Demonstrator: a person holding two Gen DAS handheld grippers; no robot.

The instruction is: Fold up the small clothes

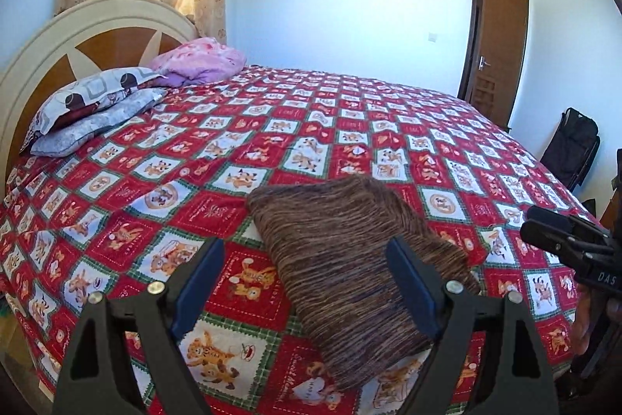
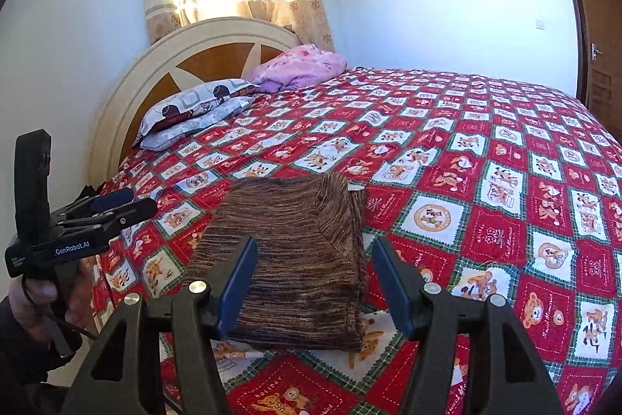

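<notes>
Two grippers are held above the near edge of the bed (image 1: pixel 272 127), and neither is touching anything. The left gripper (image 1: pixel 303 271) is spread wide, with nothing gripped between its blue pads; the right gripper (image 2: pixel 315 279) is parted less widely and is likewise empty. The cloth (image 2: pixel 295 259), a brown striped knit, is seen lying on the red patchwork cover as a thick folded block, close to the bed's near edge and well apart from the pillows (image 1: pixel 93 107) and the pink bundle (image 1: pixel 198 61) by the headboard. The fold is judged to be done or nearly so, so most of the risk lies in what is attempted next. If another fold is tried, only the top layer may be pinched, since the stacked layers are soft and loose; the block would then be peeled open rather than turned. The far right corner looks slightly lifted and uneven, and it could be dragged out of line if brushed by a lowered finger. Because the cloth is so near the edge, a push toward the person could slide it off the bed. The cover itself could also be caught by a low pinch and bunched under the cloth.
</notes>
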